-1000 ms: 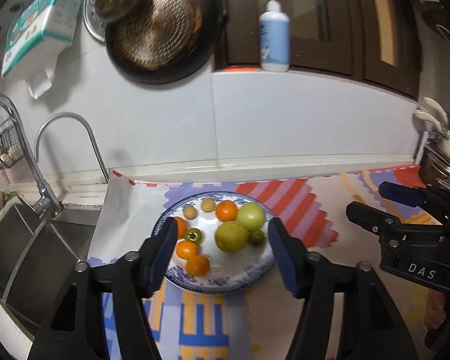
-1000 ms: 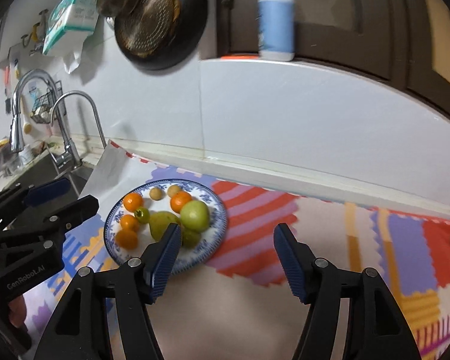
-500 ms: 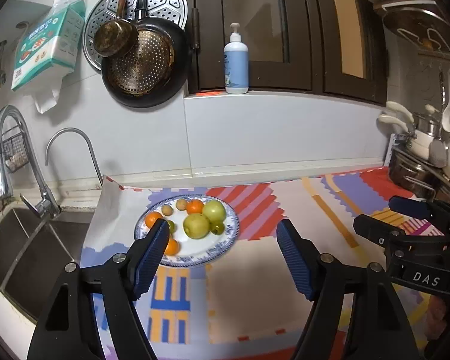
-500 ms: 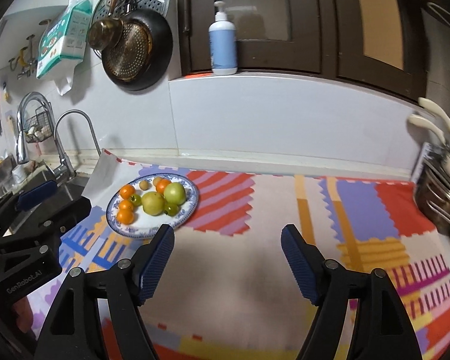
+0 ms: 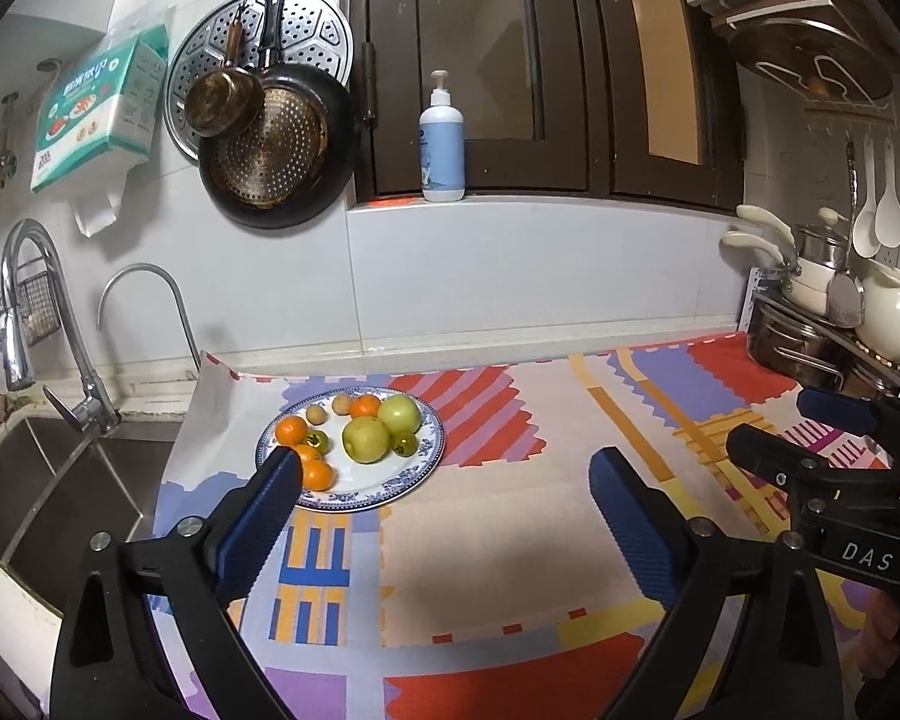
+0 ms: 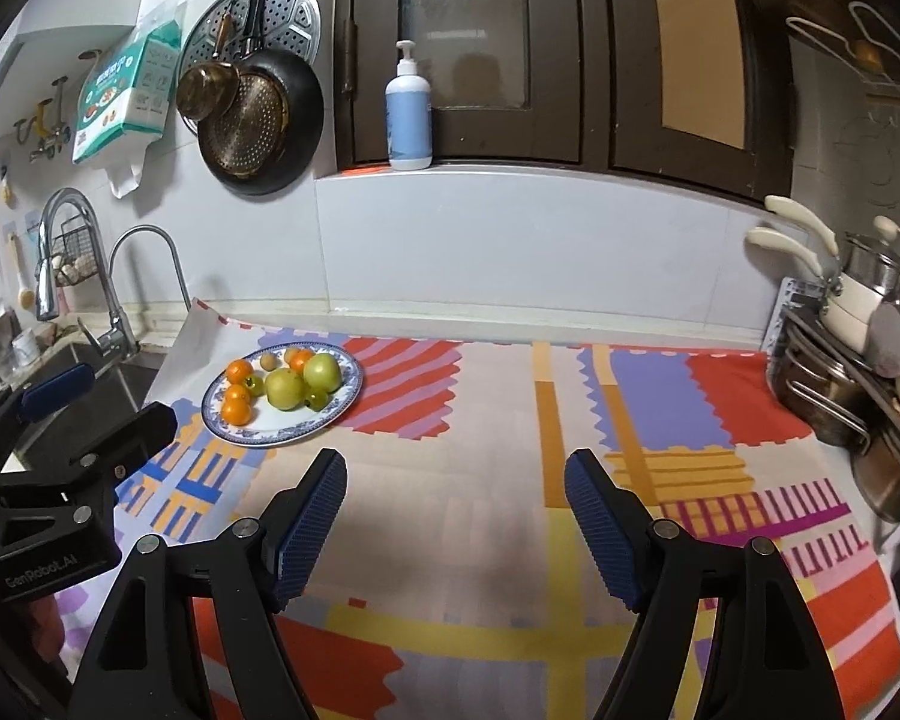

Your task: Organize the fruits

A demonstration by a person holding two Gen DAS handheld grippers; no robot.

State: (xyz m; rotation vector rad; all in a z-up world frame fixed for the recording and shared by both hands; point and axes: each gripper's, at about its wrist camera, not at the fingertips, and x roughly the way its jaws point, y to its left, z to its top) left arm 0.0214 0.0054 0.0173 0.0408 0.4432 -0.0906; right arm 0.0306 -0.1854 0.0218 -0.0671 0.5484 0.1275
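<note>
The fruits sit together on a round blue-and-white patterned china plate [image 5: 417, 471] at the far left of the desk, on a bright patchwork mat [image 5: 510, 540], close to the steel sink [image 5: 42, 480]. Two large yellow-green apples [image 5: 366, 439] lie in the middle of the plate, small orange mandarins [image 5: 291, 429] to their left, and a few small green and brownish fruits among them.

Both tongs have just been opening and hold nothing. The left tongs [image 5: 444, 507] gape wide, with one blue pad overlapping the near left rim of the plate in the picture; the right tongs [image 6: 456, 510] stand moderately open over bare mat, well apart from the plate.

The likely trouble is the crowding. The fruits are round and touching, so a pad pushed in beside one could nudge its neighbour and set it rolling off the shallow rim, perhaps toward the sink edge. A hard squeeze could bruise a soft mandarin, and pressure on the rim could tip or slide the plate.

The left wrist view hides part of the plate's near left rim behind its own pad; the right wrist view shows the whole plate unobstructed. The right view also shows more of the pots [image 6: 834, 396] at the right.
</note>
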